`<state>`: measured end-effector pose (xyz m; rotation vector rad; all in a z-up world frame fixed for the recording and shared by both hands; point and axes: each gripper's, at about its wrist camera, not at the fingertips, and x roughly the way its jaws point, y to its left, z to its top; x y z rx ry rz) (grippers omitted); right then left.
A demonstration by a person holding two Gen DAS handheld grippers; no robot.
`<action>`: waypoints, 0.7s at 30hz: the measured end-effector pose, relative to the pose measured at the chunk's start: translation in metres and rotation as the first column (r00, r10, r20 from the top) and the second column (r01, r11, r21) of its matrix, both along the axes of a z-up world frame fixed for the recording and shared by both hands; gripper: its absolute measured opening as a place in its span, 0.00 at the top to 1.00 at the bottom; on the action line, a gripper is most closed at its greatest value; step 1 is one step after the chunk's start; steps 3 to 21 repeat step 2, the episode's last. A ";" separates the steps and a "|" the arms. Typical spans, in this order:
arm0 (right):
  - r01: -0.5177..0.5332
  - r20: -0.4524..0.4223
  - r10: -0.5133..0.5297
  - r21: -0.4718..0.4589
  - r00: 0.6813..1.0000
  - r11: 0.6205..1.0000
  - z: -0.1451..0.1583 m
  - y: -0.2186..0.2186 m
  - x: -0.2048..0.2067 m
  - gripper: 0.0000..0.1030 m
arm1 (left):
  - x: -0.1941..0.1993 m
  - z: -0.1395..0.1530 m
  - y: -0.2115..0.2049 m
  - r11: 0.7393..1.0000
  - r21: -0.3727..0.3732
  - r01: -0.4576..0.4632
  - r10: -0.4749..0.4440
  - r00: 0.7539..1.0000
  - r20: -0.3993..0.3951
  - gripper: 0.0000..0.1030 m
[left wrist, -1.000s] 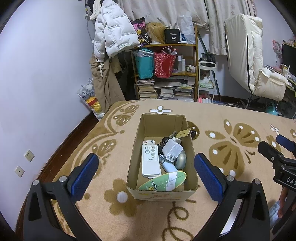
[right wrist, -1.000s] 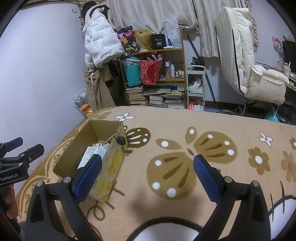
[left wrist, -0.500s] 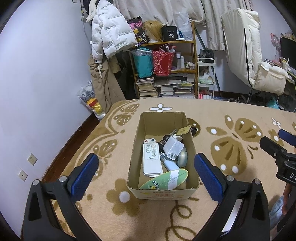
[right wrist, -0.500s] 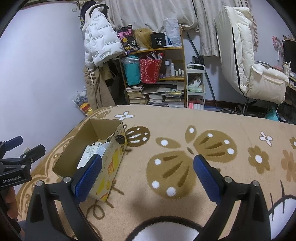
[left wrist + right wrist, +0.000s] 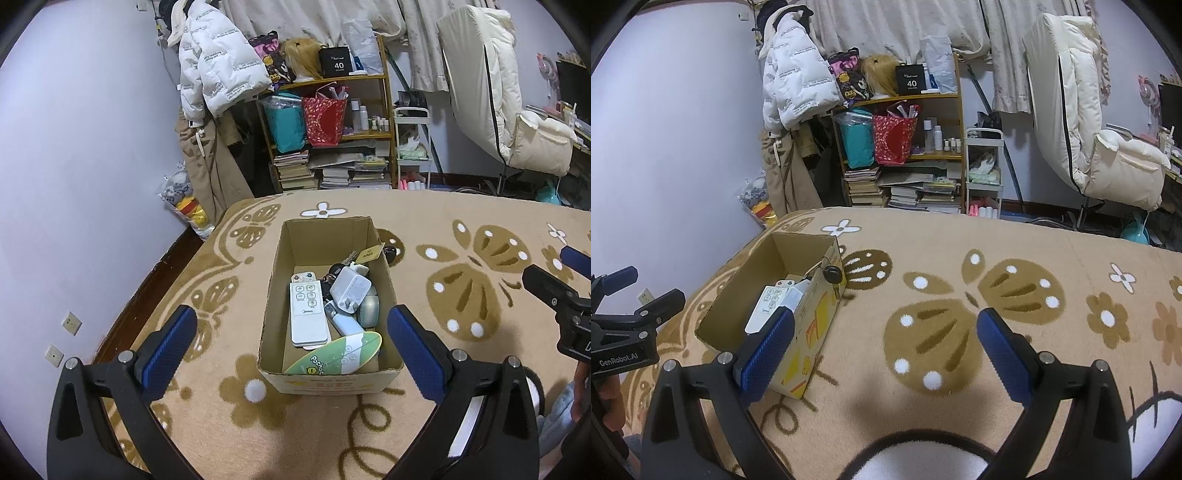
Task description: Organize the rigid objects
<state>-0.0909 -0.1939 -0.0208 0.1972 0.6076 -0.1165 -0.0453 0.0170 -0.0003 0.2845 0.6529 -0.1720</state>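
An open cardboard box (image 5: 274, 295) stands on the patterned blanket. It holds a white remote (image 5: 307, 312), a white charger (image 5: 350, 289), a green oval card (image 5: 338, 357), a grey-green case (image 5: 369, 309) and keys with a tag (image 5: 371, 253). My left gripper (image 5: 291, 349) is open and empty, above the box's near end. My right gripper (image 5: 884, 349) is open and empty, over the blanket to the right of the box (image 5: 798, 295). Each gripper shows at the edge of the other's view.
The tan blanket (image 5: 960, 295) with brown butterflies covers the surface. A cluttered shelf (image 5: 332, 122), a hanging white jacket (image 5: 218, 74) and a cream chair (image 5: 517, 110) stand behind. A dark wooden edge and a wall lie to the left.
Both grippers have drawn back and risen slightly from the box. Both stay open and empty. The box's contents have not moved.
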 end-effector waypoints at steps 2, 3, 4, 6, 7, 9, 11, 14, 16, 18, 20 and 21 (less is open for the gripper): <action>-0.001 0.001 0.001 0.000 1.000 1.000 0.000 0.000 0.000 0.00 | -0.002 0.001 0.000 1.000 -0.002 -0.001 0.001 1.000 0.001 0.01; -0.001 0.001 0.001 0.000 1.000 1.000 0.000 0.000 0.000 0.00 | -0.002 0.001 0.000 1.000 -0.002 -0.001 0.001 1.000 0.001 0.01; -0.001 0.001 0.001 0.000 1.000 1.000 0.000 0.000 0.000 0.00 | -0.002 0.001 0.000 1.000 -0.002 -0.001 0.001 1.000 0.001 0.01; -0.001 0.001 0.001 0.000 1.000 1.000 0.000 0.000 0.000 0.00 | -0.002 0.001 0.000 1.000 -0.002 -0.001 0.001 1.000 0.001 0.01; -0.001 0.001 0.001 0.000 1.000 1.000 0.000 0.000 0.000 0.00 | -0.002 0.001 0.000 1.000 -0.002 -0.001 0.001 1.000 0.001 0.01; -0.001 0.001 0.001 0.000 1.000 1.000 0.000 0.000 0.000 0.00 | -0.002 0.001 0.000 1.000 -0.002 -0.001 0.001 1.000 0.001 0.01; -0.001 0.001 0.001 0.000 1.000 1.000 0.000 0.000 0.000 0.00 | -0.002 0.001 0.000 1.000 -0.002 -0.001 0.001 1.000 0.001 0.01; -0.001 0.001 0.001 0.000 1.000 1.000 0.000 0.000 0.000 0.00 | -0.002 0.001 0.000 1.000 -0.002 -0.001 0.001 1.000 0.001 0.01; -0.001 0.001 0.001 0.000 1.000 1.000 0.000 0.000 0.000 0.00 | -0.002 0.001 0.000 1.000 -0.002 -0.001 0.001 1.000 0.001 0.01; -0.001 0.001 0.001 0.000 1.000 1.000 0.000 0.000 0.000 0.00 | -0.002 0.001 0.000 1.000 -0.002 -0.001 0.001 1.000 0.001 0.01; -0.001 0.001 0.001 0.000 1.000 1.000 0.000 0.000 0.000 0.00 | -0.002 0.001 0.000 1.000 -0.002 -0.001 0.001 1.000 0.001 0.01; -0.001 0.001 0.001 0.000 1.000 1.000 0.000 0.000 0.000 0.00 | -0.002 0.001 0.000 1.000 -0.002 -0.001 0.001 1.000 0.001 0.01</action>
